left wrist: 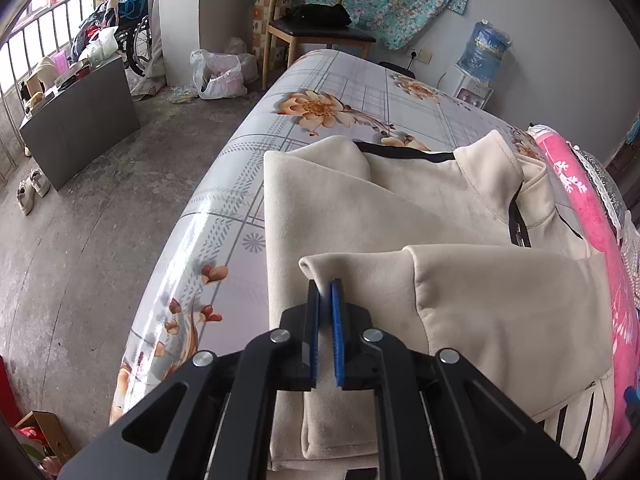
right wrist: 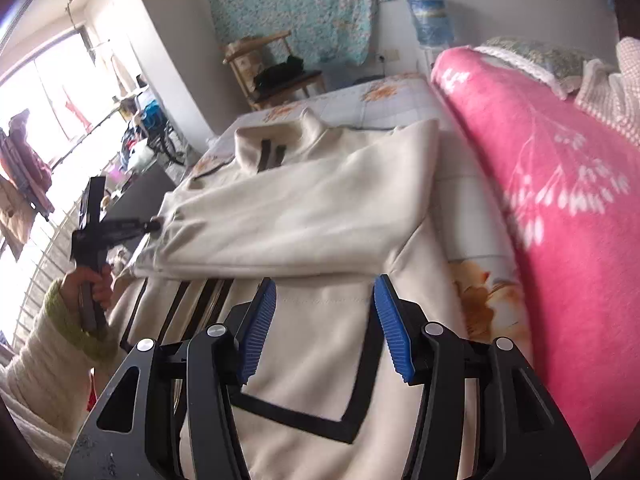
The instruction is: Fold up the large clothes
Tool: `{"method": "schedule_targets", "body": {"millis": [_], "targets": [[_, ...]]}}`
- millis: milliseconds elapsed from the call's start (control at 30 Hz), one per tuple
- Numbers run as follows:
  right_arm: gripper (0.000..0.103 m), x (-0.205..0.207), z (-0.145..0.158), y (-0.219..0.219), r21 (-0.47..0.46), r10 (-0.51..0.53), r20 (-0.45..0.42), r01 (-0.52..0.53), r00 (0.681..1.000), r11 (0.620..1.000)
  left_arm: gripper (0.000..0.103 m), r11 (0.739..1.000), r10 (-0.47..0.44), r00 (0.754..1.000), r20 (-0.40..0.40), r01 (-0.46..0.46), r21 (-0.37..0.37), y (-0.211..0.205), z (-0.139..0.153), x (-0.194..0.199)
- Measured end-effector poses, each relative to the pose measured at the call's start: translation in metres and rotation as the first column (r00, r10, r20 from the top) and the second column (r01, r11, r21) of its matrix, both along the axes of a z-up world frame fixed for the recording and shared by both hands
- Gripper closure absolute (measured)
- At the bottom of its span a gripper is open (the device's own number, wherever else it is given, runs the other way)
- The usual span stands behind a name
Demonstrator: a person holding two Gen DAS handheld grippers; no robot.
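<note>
A cream zip-up jacket [left wrist: 400, 200] with black trim lies on the floral bed sheet [left wrist: 340, 92], one side folded across its front. My left gripper [left wrist: 325, 284] is shut on the rolled edge of that folded cream part [left wrist: 500, 300], lifting it slightly. The right wrist view shows the same jacket [right wrist: 300, 208], with the left gripper [right wrist: 156, 225] pinching its left edge and a hand [right wrist: 92, 280] holding the tool. My right gripper [right wrist: 326, 280] stands open just above the jacket's black-edged pocket [right wrist: 312, 360]; its pads hold nothing.
A pink blanket [right wrist: 540, 200] is heaped along the bed's right side. The bed's left edge drops to a concrete floor [left wrist: 100, 240] with a grey cabinet [left wrist: 80, 120], shoes [left wrist: 34, 188] and a plastic bag [left wrist: 218, 76]. A wooden chair [left wrist: 316, 32] and water dispenser [left wrist: 480, 60] stand beyond.
</note>
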State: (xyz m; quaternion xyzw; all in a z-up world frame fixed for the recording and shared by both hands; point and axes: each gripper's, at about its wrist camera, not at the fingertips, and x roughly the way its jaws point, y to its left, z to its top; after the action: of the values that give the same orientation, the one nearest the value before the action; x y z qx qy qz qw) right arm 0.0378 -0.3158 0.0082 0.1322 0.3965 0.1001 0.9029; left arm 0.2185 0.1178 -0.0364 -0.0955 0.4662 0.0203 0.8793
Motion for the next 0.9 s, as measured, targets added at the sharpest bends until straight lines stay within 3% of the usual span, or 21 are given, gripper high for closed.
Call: {"method": "schedule_targets", "body": {"millis": [100,167,333,433,500,567,600,733,900], "targets": [[0.053,0.014,-0.002,-0.020,-0.028,-0.085,-0.025,0.084,0.996,0.996,0.094,1.000,-0.002,1.000,0.008,0.002,0.006,-0.001,0.001,-0.002],[0.055,0.022,-0.010,-0.022,-0.095,-0.101,-0.057,0.096,0.993,0.991,0.091,1.000,-0.005,1.000,0.012,0.005,-0.001,0.000,0.003,-0.005],[0.055,0.020,-0.021,-0.004,-0.255,-0.032,-0.087,0.008,0.996,0.967,0.078,1.000,-0.004,0.996,0.087,0.006,-0.019,0.005,0.024,-0.030],[0.055,0.025,-0.034,0.013,-0.398,0.002,-0.115,-0.048,0.993,0.916,0.077,0.998,-0.037,0.988,0.152,0.044,-0.045,-0.001,0.037,-0.046],[0.065,0.034,-0.044,0.019,-0.436,0.018,-0.127,-0.072,0.992,0.897,0.077,0.994,-0.089,0.985,0.150,0.097,-0.049,-0.014,0.036,-0.048],[0.097,0.042,-0.052,0.018,-0.494,-0.018,-0.135,-0.051,0.991,0.868,0.077,0.991,-0.122,0.985,0.126,0.127,-0.035,-0.027,0.028,-0.048],[0.097,0.044,-0.050,0.014,-0.498,-0.037,-0.122,-0.029,0.992,0.867,0.077,0.990,-0.135,0.985,0.111,0.139,-0.030,-0.033,0.023,-0.048],[0.098,0.036,-0.031,-0.015,-0.377,-0.132,-0.048,0.104,0.990,0.920,0.077,0.985,-0.167,0.982,0.093,0.171,-0.032,-0.049,0.013,-0.051],[0.097,0.038,-0.050,-0.034,-0.334,-0.188,-0.111,0.142,0.976,0.932,0.077,0.982,-0.182,0.981,0.069,0.185,-0.027,-0.056,0.003,-0.049]]}}
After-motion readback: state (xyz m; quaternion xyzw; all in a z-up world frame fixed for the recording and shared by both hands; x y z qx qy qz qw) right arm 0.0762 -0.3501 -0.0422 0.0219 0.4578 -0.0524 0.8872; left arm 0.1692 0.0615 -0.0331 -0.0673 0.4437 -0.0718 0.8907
